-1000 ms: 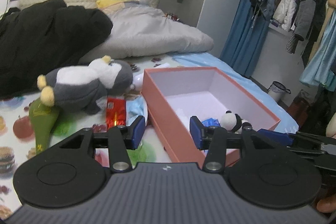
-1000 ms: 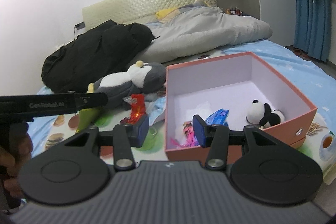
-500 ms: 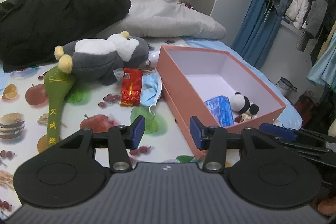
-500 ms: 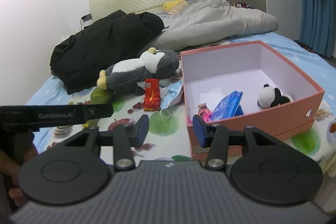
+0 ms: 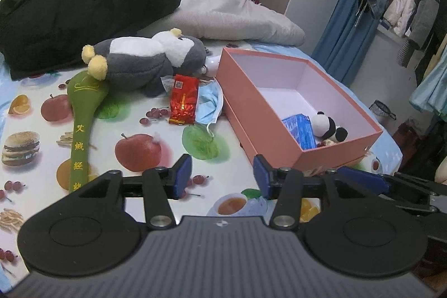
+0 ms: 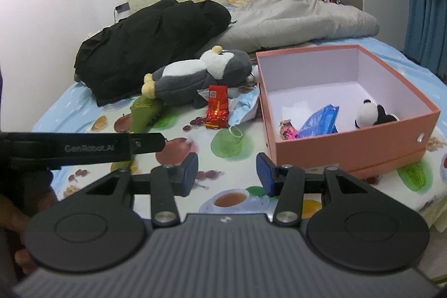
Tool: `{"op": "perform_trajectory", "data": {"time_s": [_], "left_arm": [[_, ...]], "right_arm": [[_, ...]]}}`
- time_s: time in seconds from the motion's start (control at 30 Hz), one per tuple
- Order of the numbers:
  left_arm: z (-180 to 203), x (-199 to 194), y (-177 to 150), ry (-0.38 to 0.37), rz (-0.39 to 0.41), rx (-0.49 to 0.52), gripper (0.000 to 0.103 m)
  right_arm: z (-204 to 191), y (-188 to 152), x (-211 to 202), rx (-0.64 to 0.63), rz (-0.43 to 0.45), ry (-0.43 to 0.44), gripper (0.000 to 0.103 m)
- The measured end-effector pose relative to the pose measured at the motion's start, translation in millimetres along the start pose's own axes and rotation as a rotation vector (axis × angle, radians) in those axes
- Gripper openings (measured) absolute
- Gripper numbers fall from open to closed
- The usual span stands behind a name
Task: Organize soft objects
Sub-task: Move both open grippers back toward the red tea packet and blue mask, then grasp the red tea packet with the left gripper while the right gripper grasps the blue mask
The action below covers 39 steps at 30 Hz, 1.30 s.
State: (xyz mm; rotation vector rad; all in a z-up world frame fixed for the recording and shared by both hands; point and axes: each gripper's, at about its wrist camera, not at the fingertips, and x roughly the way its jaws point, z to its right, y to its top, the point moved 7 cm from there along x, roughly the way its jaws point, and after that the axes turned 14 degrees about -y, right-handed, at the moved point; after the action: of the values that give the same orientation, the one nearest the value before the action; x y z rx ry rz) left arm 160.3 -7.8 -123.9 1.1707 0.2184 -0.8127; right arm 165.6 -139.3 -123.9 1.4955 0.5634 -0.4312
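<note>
1. Bedroom, bed [image 5: 134,166] under a fruit-and-burger print sheet, black coat [image 5: 69,16] and grey duvet [image 5: 229,16] heaped near the headboard.
2. Pink box [image 5: 251,105] open on the sheet's right side, holding a small panda [image 5: 327,126], a blue packet [image 5: 299,129] and a pink wrapper [image 6: 287,129]. Something white behind the packet, hard to tell what.
3. Big grey-and-white plush [image 5: 145,57] lying on its side left of the box, still out on the sheet, yellow feet pointing left.
4. Green plush stick [image 5: 83,113] with yellow lettering, wide end touching the plush's feet, handle running toward the camera.
5. Red foil pack [image 5: 184,99] just in front of the plush, blue face mask [image 5: 209,105] beside it, squeezed between pack and box wall.
6. Left tongs [image 5: 222,176] hovering low over the sheet's near edge, blue pads wide apart, holding nothing.
7. Right tongs [image 6: 227,172] likewise spread wide and holding nothing, hanging over a teacup print, near the box's front corner.
8. Left tool's arm also visible in the right view as a black bar across the left side, hand below it blurry.
9. Clothes on a rail and a blue curtain [image 5: 338,30] off to the right.
</note>
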Motion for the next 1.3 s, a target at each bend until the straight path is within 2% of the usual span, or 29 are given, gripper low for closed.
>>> {"op": "perform_trajectory", "data": {"time_s": [0.3,0.47,0.73,0.9,1.17,1.3], "left_arm": [[-34.9,23.7,14.5,-0.027,0.016,-0.012,0.062],[-59.0,44.1,22.7,-0.032,0.017,-0.060,0.062],[-98.5,94.9,34.2,-0.009,0.000,-0.138,0.062],[-121.7,138.2,41.8,0.002,-0.020,-0.144,0.062],[-153.5,197.2,51.6,-0.054,-0.058,-0.180,0.062],[-160.1,218.7,53.7,-0.085,-0.078,-0.187,0.062]], "right_arm": [[-20.6,0.9,29.3,-0.033,-0.018,-0.049,0.049],[-32.9,-0.3,51.8,-0.055,-0.037,-0.062,0.049],[-48.8,9.4,103.4,-0.040,-0.051,-0.031,0.048],[-56.9,15.4,148.0,-0.046,-0.063,-0.042,0.046],[-57.6,17.3,211.1,-0.033,-0.085,-0.119,0.038],[-62.9,20.4,228.8,-0.064,-0.059,-0.176,0.035]]}}
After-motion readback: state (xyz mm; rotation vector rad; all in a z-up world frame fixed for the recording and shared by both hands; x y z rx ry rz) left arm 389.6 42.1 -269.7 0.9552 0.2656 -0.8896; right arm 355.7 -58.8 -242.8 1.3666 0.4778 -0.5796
